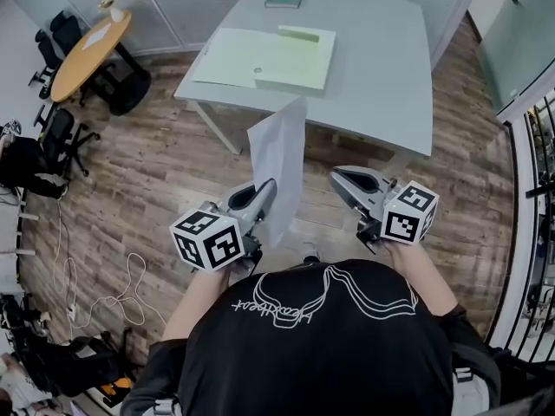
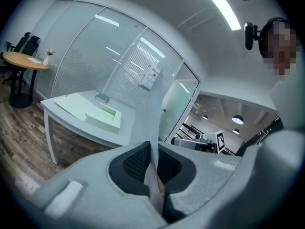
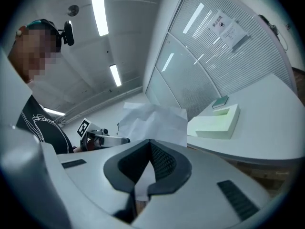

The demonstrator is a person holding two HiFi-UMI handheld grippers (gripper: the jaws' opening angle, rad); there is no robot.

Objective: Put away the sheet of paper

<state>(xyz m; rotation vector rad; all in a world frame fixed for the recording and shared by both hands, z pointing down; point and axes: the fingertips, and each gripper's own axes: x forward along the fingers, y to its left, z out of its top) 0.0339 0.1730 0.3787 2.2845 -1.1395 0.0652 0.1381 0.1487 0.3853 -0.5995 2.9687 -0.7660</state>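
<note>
White creased sheet of paper (image 1: 279,167) stands upright, its lower edge pinched between the fingers of the left gripper (image 1: 267,191); the right gripper (image 1: 340,178), just beside it, has its fingers pressed together on nothing. Held in the air, the sheet is judged not yet put away. A likely place is the pale green open folder (image 1: 269,59) on the grey rounded table (image 1: 381,76), well ahead of the fingertips. No writing is legible: the gripper cubes (image 1: 208,239) carry only square markers, and the white notice (image 3: 228,30) on the far glass wall is too small to read.
</note>
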